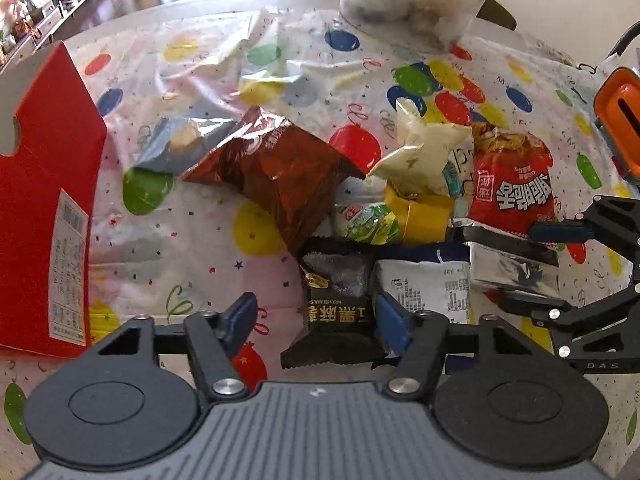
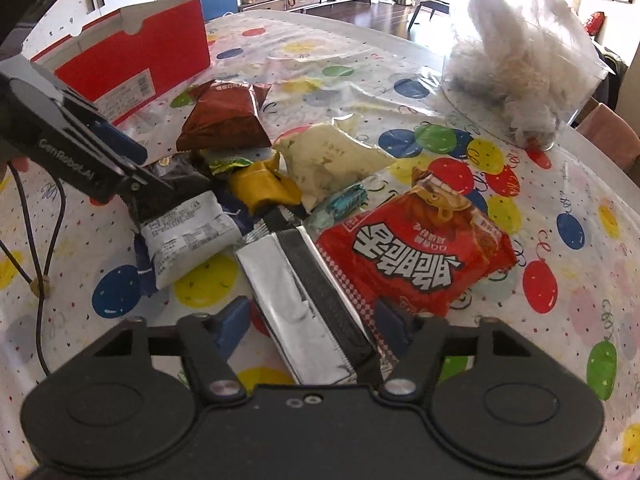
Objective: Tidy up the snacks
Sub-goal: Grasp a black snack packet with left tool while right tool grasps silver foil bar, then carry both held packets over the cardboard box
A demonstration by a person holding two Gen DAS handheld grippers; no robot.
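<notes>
My left claw stands half open around the small black crinkly foil snack packet with gold lettering; its right pad touches the packet's edge, the left pad is clear of it, so nothing is gripped yet. My right claw straddles the flat silver foil packet with a black strip, pads apart from it on both sides. Both packets lie at the near edge of the pile on the balloon-print worktop. I judge these light, soft and slippery: foil will crumple and slide, so I would pinch across the sealed end or the flat middle, gently, since contents may crush. Counting: one black, one silver, one white printed, one large red, one brown, one cream, one yellow, at least two small green-teal sweets, partly hidden. One red cardboard box stands beside.
</notes>
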